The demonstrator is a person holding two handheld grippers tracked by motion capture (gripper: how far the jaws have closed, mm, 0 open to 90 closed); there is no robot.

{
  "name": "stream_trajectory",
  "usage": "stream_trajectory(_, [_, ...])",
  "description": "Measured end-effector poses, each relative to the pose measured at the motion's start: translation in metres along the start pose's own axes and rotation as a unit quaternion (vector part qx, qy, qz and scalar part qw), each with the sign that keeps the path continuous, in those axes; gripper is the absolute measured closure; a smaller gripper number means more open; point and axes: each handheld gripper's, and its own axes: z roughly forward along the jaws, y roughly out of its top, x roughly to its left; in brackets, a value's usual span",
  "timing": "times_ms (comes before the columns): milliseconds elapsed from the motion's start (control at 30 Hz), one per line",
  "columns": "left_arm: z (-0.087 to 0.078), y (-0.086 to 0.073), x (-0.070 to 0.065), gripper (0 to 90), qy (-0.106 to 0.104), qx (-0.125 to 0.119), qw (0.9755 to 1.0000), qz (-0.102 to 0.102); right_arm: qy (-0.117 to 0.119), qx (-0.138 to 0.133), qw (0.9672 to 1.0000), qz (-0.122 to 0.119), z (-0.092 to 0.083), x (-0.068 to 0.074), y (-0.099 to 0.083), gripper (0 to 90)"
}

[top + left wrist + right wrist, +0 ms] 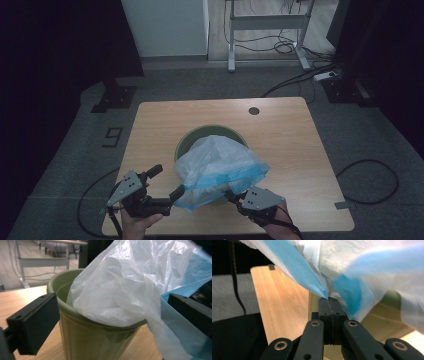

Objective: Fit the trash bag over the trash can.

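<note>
A green plastic bin [200, 134] stands in the middle of the wooden table [150, 125]. A translucent white bag with a blue band [220, 160] lies bunched over the bin's mouth and spills over its near rim. My right gripper [231, 196] is shut on the bag's near edge; in the right gripper view its jaws [329, 301] pinch the blue film [302, 270]. My left gripper [166, 182] stands open at the bag's lower left corner. In the left gripper view its jaws [111, 320] flank the bin [82, 340] and the bag [120, 290], with the blue edge beside the right jaw.
A round cable hole [254, 110] sits near the table's far edge. Beyond the table stand a white desk frame [265, 25] and a black stand foot [115, 97]. Cables [370, 180] lie on the grey floor at the right.
</note>
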Motion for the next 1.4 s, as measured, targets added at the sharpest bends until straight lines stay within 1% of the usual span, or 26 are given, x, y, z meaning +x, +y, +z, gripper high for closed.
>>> stream_trajectory(100, [0.007, 0.004, -0.01, 0.0, 0.039, 0.029, 0.9985, 0.026, -0.008, 0.011, 0.9999, -0.01, 0.001, 0.003, 0.007, 88.7])
stream_trajectory(133, [0.008, 0.006, -0.013, 0.0, 0.04, 0.032, 0.9981, 0.034, -0.009, 0.012, 0.9998, -0.01, 0.0, 0.004, 0.01, 88.7])
stream_trajectory(200, [0.008, 0.007, -0.02, 0.0, 0.033, 0.034, 0.9977, 0.048, -0.013, 0.022, 0.9996, -0.013, -0.001, 0.007, 0.017, 88.7])
stream_trajectory(233, [0.008, 0.007, -0.02, 0.0, 0.033, 0.034, 0.9977, 0.048, -0.013, 0.022, 0.9996, -0.013, -0.001, 0.007, 0.017, 88.7])
stream_trajectory(267, [0.006, 0.007, -0.023, 0.0, 0.031, 0.028, 0.9974, 0.058, -0.014, 0.026, 0.9995, -0.011, -0.002, 0.006, 0.018, 88.8])
stream_trajectory(300, [0.006, 0.007, -0.023, 0.0, 0.031, 0.028, 0.9974, 0.058, -0.014, 0.026, 0.9995, -0.011, -0.002, 0.006, 0.018, 88.8])
stream_trajectory(367, [0.0, 0.006, -0.021, 0.0, 0.025, 0.014, 0.9979, 0.058, -0.015, 0.031, 0.9994, -0.008, -0.002, 0.005, 0.017, 88.8])
stream_trajectory(467, [-0.007, 0.004, -0.013, 0.0, 0.01, -0.017, 0.9994, 0.029, -0.014, 0.041, 0.9991, -0.004, -0.001, 0.004, 0.014, 88.9])
stream_trajectory(500, [-0.009, 0.003, -0.013, 0.0, 0.003, -0.021, 0.9994, 0.028, -0.013, 0.046, 0.9989, -0.003, 0.0, 0.003, 0.013, 88.9])
stream_trajectory(567, [-0.01, 0.003, -0.02, 0.0, -0.008, -0.022, 0.9987, 0.045, -0.014, 0.05, 0.9986, 0.004, 0.002, 0.003, 0.012, 88.9])
stream_trajectory(600, [-0.007, 0.001, -0.03, 0.0, -0.012, -0.01, 0.9972, 0.073, -0.015, 0.05, 0.9986, 0.005, 0.004, 0.004, 0.012, 89.0])
stream_trajectory(633, [-0.007, 0.001, -0.03, 0.0, -0.012, -0.01, 0.9972, 0.073, -0.015, 0.05, 0.9986, 0.005, 0.004, 0.004, 0.012, 89.0])
stream_trajectory(700, [-0.003, -0.001, -0.036, 0.0, -0.014, 0.001, 0.9957, 0.092, -0.017, 0.047, 0.9988, 0.004, 0.005, 0.004, 0.014, 89.0])
stream_trajectory(733, [0.0, -0.004, -0.041, 0.0, -0.013, 0.006, 0.9942, 0.106, -0.018, 0.048, 0.9987, 0.005, 0.005, 0.005, 0.015, 89.0])
stream_trajectory(767, [0.0, -0.004, -0.041, 0.0, -0.013, 0.006, 0.9942, 0.106, -0.018, 0.048, 0.9987, 0.005, 0.005, 0.005, 0.015, 89.0])
stream_trajectory(867, [0.003, -0.007, -0.046, 0.0, -0.018, 0.014, 0.9913, 0.129, -0.019, 0.05, 0.9985, 0.008, 0.004, 0.005, 0.015, 89.0])
stream_trajectory(933, [0.004, -0.008, -0.054, 0.0, -0.008, 0.022, 0.9861, 0.165, -0.02, 0.049, 0.9985, 0.009, 0.004, 0.004, 0.014, 89.0])
stream_trajectory(1000, [0.006, -0.009, -0.059, 0.0, -0.007, 0.025, 0.9835, 0.179, -0.02, 0.047, 0.9986, 0.018, 0.003, 0.004, 0.014, 89.0])
stream_trajectory(1033, [0.007, -0.01, -0.061, 0.0, -0.004, 0.027, 0.9828, 0.183, -0.02, 0.046, 0.9986, 0.019, 0.003, 0.004, 0.014, 89.0])
stream_trajectory(1067, [0.008, -0.011, -0.061, 0.0, -0.003, 0.029, 0.983, 0.181, -0.02, 0.046, 0.9986, 0.019, 0.003, 0.004, 0.014, 89.0])
stream_trajectory(1100, [0.008, -0.011, -0.06, 0.0, -0.004, 0.029, 0.9843, 0.174, -0.021, 0.045, 0.9985, 0.021, 0.003, 0.004, 0.014, 89.0])
stream_trajectory(1167, [0.009, -0.012, -0.058, 0.0, 0.001, 0.03, 0.9851, 0.169, -0.02, 0.045, 0.9986, 0.022, 0.003, 0.004, 0.014, 89.0])
stream_trajectory(1233, [0.009, -0.011, -0.056, 0.4, 0.009, 0.023, 0.9867, 0.16, -0.02, 0.045, 0.9985, 0.023, 0.002, 0.004, 0.013, 89.0])
stream_trajectory(1300, [0.01, -0.006, -0.055, 5.6, 0.014, 0.011, 0.9879, 0.154, -0.02, 0.045, 0.9985, 0.025, 0.003, 0.003, 0.011, 89.0])
stream_trajectory(1367, [0.01, 0.002, -0.057, 13.5, 0.018, 0.0, 0.9877, 0.155, -0.019, 0.046, 0.9984, 0.026, 0.004, 0.003, 0.009, 88.9])
stream_trajectory(1400, [0.011, 0.006, -0.058, 15.4, 0.019, 0.001, 0.9875, 0.156, -0.018, 0.047, 0.9984, 0.026, 0.005, 0.003, 0.009, 89.0])
